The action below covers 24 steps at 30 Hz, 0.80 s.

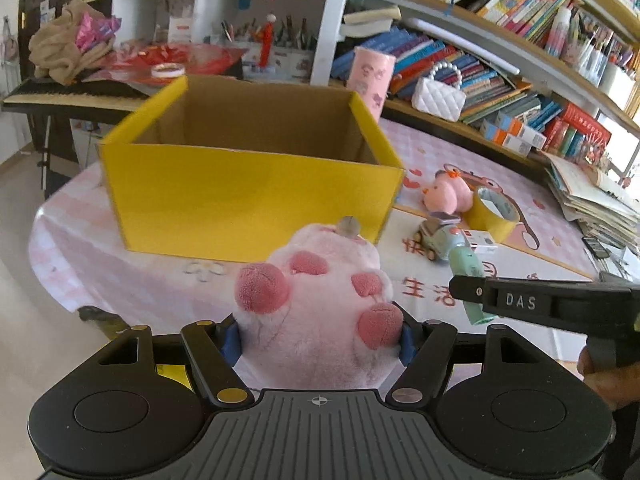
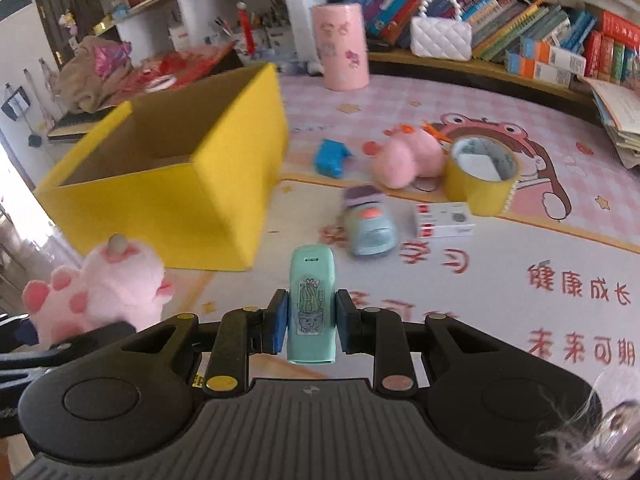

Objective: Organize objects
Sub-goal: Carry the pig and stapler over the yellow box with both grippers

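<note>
My left gripper (image 1: 320, 338) clenched the pink plush paw (image 1: 324, 304), toes toward the open yellow box (image 1: 248, 196), while my right gripper (image 2: 312, 326) grasped the mint stapler (image 2: 311, 304), long axis pointing forward above the mat (image 2: 520, 240).

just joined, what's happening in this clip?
A person with a handheld gripper in each hand is tidying toys on a table. The left gripper is clamped on a pink plush paw; the right gripper is clamped on a mint green case. Both are held near the open yellow box, whose visible interior looks bare. Left on the mat: a pink plush toy, tape roll, toy car, small white box and a blue item.
</note>
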### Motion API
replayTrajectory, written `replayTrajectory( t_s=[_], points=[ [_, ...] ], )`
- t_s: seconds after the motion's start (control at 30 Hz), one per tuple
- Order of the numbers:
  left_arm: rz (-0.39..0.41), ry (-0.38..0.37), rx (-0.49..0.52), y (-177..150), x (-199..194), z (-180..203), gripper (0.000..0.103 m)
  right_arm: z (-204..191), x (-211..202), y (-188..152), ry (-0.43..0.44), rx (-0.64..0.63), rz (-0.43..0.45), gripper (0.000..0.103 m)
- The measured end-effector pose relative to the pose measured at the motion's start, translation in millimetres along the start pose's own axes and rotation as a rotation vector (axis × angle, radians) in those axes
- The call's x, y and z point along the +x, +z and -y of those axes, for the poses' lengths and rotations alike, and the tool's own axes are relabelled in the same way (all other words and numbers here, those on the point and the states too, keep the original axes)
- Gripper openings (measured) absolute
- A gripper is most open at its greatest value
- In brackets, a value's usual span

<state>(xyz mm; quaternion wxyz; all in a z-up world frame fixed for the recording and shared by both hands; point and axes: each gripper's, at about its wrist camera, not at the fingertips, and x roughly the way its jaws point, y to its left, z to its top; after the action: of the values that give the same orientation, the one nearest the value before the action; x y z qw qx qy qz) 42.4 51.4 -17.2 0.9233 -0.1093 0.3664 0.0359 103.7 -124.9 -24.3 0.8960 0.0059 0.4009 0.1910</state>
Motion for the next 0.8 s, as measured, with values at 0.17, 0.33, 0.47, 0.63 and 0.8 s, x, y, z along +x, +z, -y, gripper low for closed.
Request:
replayTrajectory(
  t_s=[0.17,0.33,0.47,0.63,0.8],
  points=[
    [0.028,0.002,-0.002,-2.8,-23.5,-35.1,0.070,-51.0,-15.4,-14.6,0.012,-0.036,0.025,0.023],
    [0.044,-0.007,-0.004,-9.0,-43.8,-67.7,0.070,-94.5,-24.6,-30.4,0.017,-0.063,0.038,0.023],
    [0.052,-0.016,0.000,-12.9,-54.1,-85.4,0.070,-115.0,-28.2,-41.6,0.005,-0.056,0.039,0.023],
    [0.073,-0.029,0.008,-15.7,-66.7,-100.8,0.070,-136.5,-32.6,-51.1,-0.005,-0.055,0.043,0.023],
    [0.092,-0.045,0.013,-15.2,-74.4,-109.1,0.070,-152.3,-39.4,-53.8,-0.016,-0.064,0.060,0.023]
  ],
)
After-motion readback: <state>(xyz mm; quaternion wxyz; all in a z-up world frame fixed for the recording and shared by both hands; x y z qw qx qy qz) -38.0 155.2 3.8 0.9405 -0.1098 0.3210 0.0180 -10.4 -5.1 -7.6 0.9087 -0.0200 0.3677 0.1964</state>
